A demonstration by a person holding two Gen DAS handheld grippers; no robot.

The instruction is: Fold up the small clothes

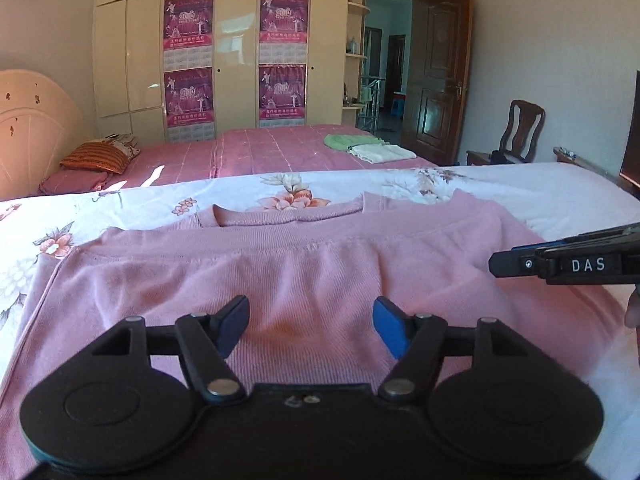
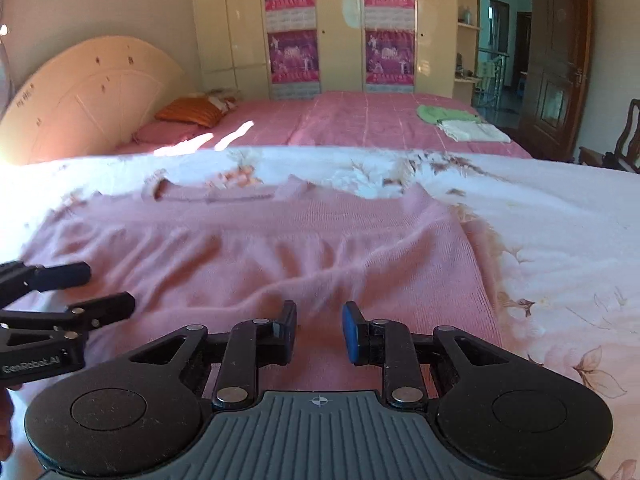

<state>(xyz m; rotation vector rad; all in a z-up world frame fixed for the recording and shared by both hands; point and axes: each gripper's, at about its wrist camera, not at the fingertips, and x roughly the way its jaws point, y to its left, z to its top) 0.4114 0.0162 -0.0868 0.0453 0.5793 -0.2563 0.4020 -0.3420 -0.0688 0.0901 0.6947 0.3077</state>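
Note:
A pink knitted sweater [image 1: 304, 264] lies spread flat on the floral bedsheet [image 1: 120, 208], neckline toward the far side. My left gripper [image 1: 311, 320] hovers over its lower middle. Its jaws stand wide open, with nothing between the blue pads. At the right edge my right gripper [image 1: 500, 263] comes in from the side, over the sweater's right part. In the right wrist view the sweater [image 2: 280, 240] shows soft wrinkles. My right gripper [image 2: 319, 330] is just above them with a narrow gap and no cloth pinched. The left gripper [image 2: 100, 290] shows at the left edge, open.
Behind the floral bed is a second bed with a pink cover [image 1: 260, 152]. On it lie folded green and white clothes [image 1: 370, 147] and an orange pillow [image 1: 96, 158]. Further off are a cream wardrobe [image 1: 236, 52], an open wooden door [image 1: 438, 88] and a wooden chair [image 1: 520, 132].

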